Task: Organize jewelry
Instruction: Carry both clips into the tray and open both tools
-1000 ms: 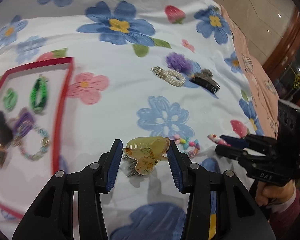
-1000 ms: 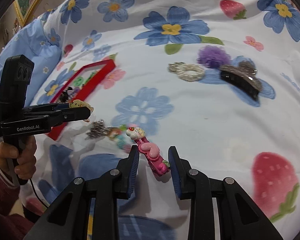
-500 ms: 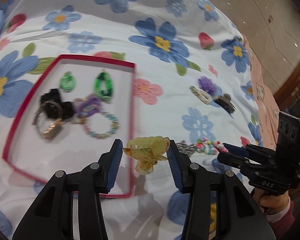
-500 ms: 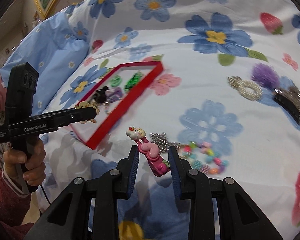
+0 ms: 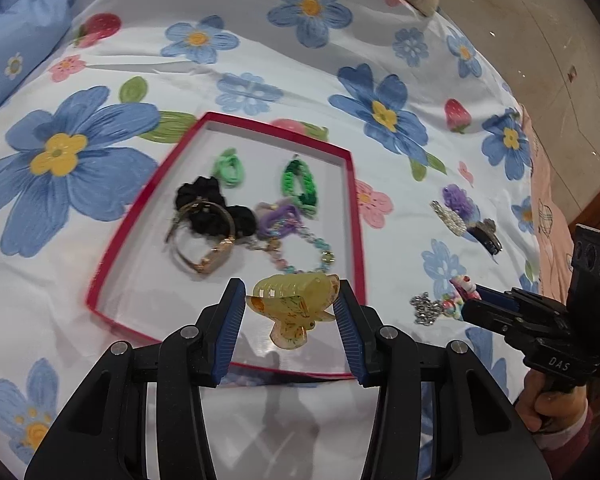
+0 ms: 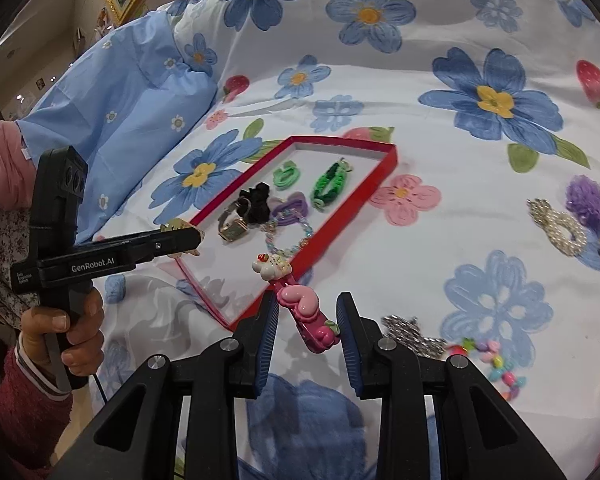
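Observation:
My left gripper is shut on a translucent yellow claw clip and hangs over the near part of the red-rimmed tray. In the tray lie green hair ties, a black scrunchie, a watch and a bead bracelet. My right gripper is shut on a pink hair clip with a white cartoon figure at its tip, just off the tray's near right corner. The left gripper shows from the side in the right wrist view.
On the flowered bedspread to the right lie a purple scrunchie, a pearl clip, a black claw clip, a silver chain and a colourful bead bracelet. A blue pillow lies behind the tray. The bed's edge is at the far right.
Both grippers have carried their clips leftward over the bed. The tray has come from the left edge of view to lie under the left gripper and just ahead of the right one.

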Action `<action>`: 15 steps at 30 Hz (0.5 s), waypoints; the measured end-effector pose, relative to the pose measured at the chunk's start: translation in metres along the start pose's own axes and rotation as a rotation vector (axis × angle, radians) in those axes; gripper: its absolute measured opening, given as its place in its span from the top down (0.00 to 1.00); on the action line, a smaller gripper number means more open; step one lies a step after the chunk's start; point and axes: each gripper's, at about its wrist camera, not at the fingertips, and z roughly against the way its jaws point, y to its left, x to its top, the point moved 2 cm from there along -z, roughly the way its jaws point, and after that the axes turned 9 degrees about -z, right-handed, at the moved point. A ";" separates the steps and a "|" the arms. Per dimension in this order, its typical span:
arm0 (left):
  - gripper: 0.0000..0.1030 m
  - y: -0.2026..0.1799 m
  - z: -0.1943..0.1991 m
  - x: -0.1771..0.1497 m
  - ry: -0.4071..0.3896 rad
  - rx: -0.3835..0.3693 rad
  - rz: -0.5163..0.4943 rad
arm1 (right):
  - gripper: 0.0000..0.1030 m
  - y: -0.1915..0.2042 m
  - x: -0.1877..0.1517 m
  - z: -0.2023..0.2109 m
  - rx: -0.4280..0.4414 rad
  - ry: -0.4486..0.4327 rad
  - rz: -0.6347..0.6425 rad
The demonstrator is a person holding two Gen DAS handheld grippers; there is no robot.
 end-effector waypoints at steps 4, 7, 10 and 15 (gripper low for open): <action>0.57 0.013 0.003 -0.002 -0.001 0.012 0.024 | 0.70 0.012 0.005 -0.011 0.022 0.010 0.009; 0.57 0.021 0.006 -0.003 -0.003 0.024 0.035 | 0.70 0.023 0.009 -0.020 0.039 0.018 0.019; 0.57 0.029 0.006 -0.005 -0.002 0.032 0.048 | 0.70 0.032 0.013 -0.032 0.051 0.026 0.026; 0.57 0.040 0.001 -0.006 0.012 0.059 0.055 | 0.70 0.041 0.022 -0.052 0.066 0.045 0.027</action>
